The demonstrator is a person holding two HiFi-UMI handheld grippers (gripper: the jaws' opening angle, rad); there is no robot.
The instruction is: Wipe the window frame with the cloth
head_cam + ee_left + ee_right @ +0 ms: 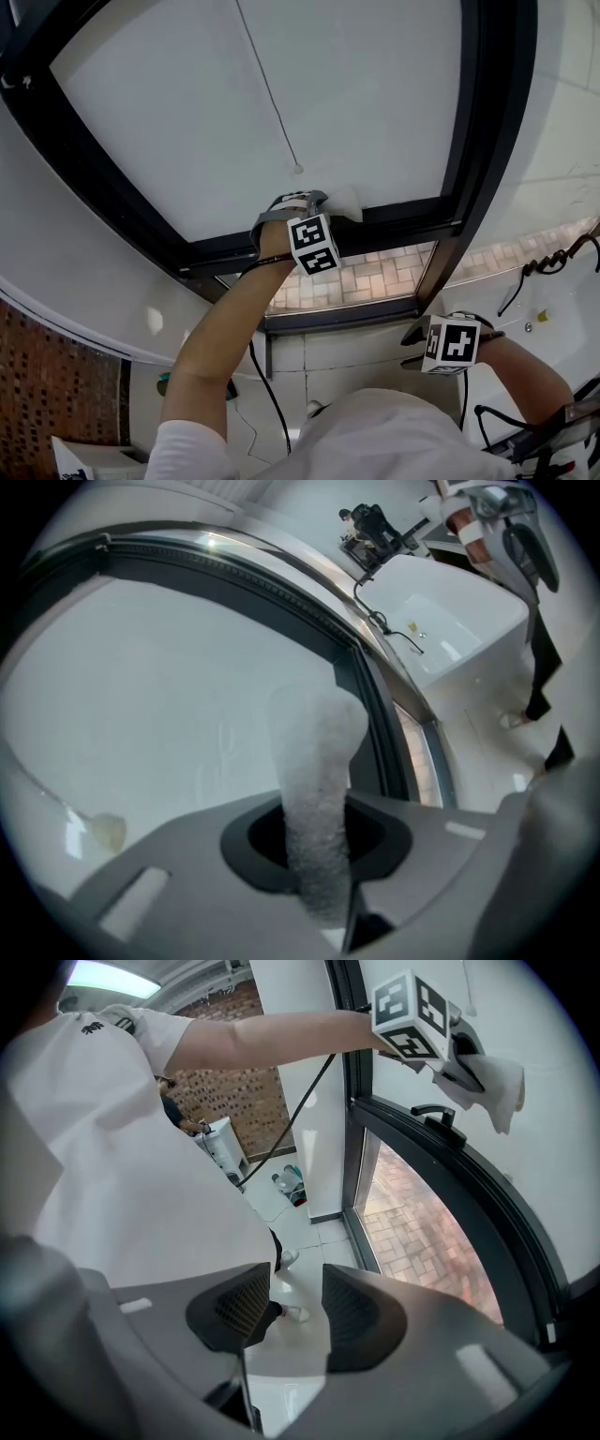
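Head view: right gripper (284, 1314) is hanging low by the torso, jaws parted, empty. Left gripper (314, 855), the nearer to the work, is clamping the white cloth (314, 752), which is sticking straight out along the jaws, up at the pane; the dark window frame (380, 733) is lying just beside its tip.

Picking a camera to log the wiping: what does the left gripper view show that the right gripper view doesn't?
Only the left gripper view: the left gripper up close, its jaws pinching the cloth. Only the right gripper view: the right gripper, jaws apart and empty, and a brick wall. Both: the cloth, the left gripper and the dark window frame.
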